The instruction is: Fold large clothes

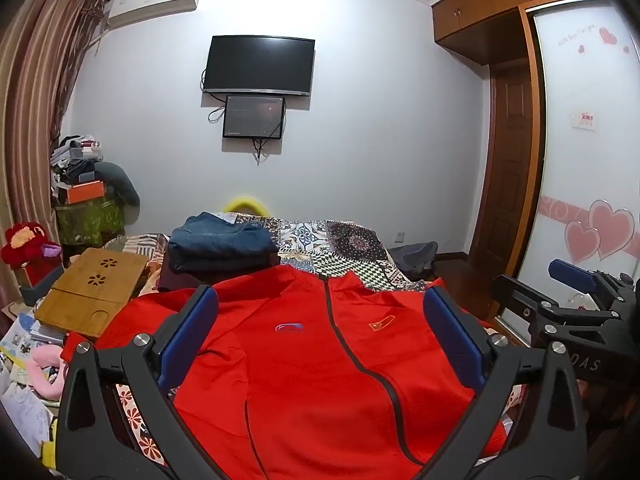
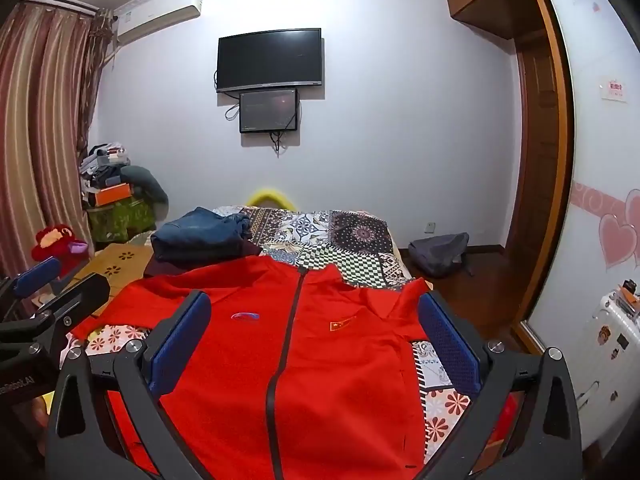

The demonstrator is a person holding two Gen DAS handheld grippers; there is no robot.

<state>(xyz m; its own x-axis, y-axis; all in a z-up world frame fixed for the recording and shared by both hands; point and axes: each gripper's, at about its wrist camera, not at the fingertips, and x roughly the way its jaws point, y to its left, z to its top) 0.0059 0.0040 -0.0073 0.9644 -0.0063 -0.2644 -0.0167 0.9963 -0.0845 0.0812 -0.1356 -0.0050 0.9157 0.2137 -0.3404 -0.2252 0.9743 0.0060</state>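
Note:
A red zip-up jacket (image 1: 304, 360) lies front side up on the patchwork bed cover (image 1: 344, 248), collar towards the far wall. It also fills the lower middle of the right wrist view, jacket (image 2: 248, 360). My left gripper (image 1: 320, 304) hovers above it, open wide, nothing between its blue pads. My right gripper (image 2: 316, 308) hangs open over the same jacket, empty too. The right gripper (image 1: 576, 312) shows at the right edge of the left wrist view, and the left gripper (image 2: 44, 292) at the left edge of the right wrist view.
A stack of folded dark and denim clothes (image 1: 220, 244) sits beyond the jacket's left shoulder. A bamboo lap tray (image 1: 92, 288) and papers lie left of the bed. A grey backpack (image 2: 438, 252) rests on the floor by the wardrobe (image 2: 600, 160). A TV (image 1: 258, 64) hangs on the far wall.

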